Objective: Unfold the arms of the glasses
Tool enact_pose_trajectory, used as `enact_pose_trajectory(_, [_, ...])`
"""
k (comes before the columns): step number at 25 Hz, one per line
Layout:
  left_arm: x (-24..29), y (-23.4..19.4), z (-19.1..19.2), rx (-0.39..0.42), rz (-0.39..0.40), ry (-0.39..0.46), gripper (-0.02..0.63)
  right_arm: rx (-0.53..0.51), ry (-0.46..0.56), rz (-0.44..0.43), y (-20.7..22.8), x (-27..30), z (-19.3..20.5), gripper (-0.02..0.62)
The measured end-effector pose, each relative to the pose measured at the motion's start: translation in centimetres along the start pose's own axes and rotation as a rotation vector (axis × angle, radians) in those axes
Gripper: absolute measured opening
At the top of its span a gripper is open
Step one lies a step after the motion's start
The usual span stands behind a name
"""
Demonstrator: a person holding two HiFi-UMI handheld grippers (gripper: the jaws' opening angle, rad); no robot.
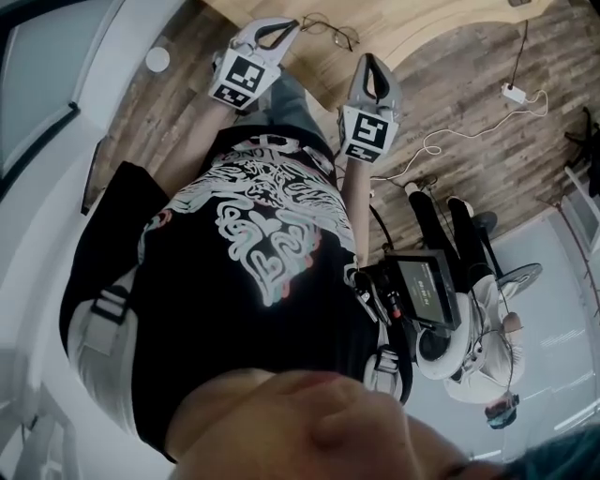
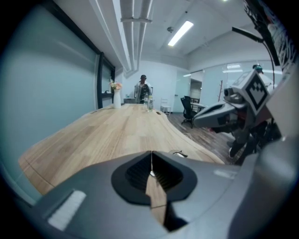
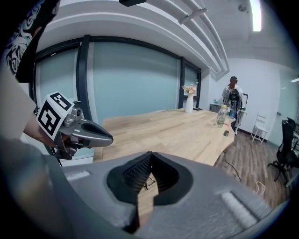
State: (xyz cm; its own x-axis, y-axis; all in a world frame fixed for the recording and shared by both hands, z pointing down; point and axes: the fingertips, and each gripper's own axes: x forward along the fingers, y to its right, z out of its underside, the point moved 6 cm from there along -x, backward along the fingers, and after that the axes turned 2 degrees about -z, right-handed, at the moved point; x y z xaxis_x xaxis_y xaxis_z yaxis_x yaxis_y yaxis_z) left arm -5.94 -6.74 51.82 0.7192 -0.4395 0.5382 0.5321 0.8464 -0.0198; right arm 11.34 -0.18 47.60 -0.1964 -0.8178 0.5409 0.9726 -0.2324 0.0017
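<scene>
Head view, reading across from the left: left gripper [image 1: 289, 28] hung above the near edge of the wooden table [image 1: 441, 23], jaws pressed together with nothing between them. Left gripper view confirmed this: the two dark pads met at a thin seam and only bare tabletop showed beyond it.

Glasses [image 1: 330, 30] lay flat on the table just beside the left gripper's tip, and between the two grippers. Neither tool touched them. Frame was too small in the head view to say for certain how the arms sat. In the left gripper view, the glasses [image 2: 180, 153] showed only as a thin sliver past the jaw housing.

Right gripper [image 1: 369, 64] was near the glasses on their right, a little farther back from the table edge. Its jaws were likewise clenched and empty. In the right gripper view, part of the wire frame [image 3: 148, 179] was visible on the wood through the notch below the closed tips.

Assessment: task appeared not yet started. No arm had been gripped or swung out, as far as the frames showed. Remaining, in my judgement: open both sets of jaws, steady the frame with one, then hinge out each arm in turn.
</scene>
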Motion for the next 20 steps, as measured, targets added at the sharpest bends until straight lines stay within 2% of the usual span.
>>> enact_pose_trajectory(10, [0.1,1.7,3.3,0.040,0.070,-0.079,0.014,0.005,-0.053,-0.030,-2.4,0.9,2.9,0.000])
enact_pose_trajectory(15, [3.0,1.4,4.8,0.004,0.091,-0.149,0.020,0.026,-0.092,-0.053,-0.9,3.4,3.4,0.000])
enact_pose_trajectory(20, [3.4,2.3,4.9,0.000,0.128,-0.201,0.053,0.036,-0.109,-0.072,-0.8,3.6,3.6,0.000])
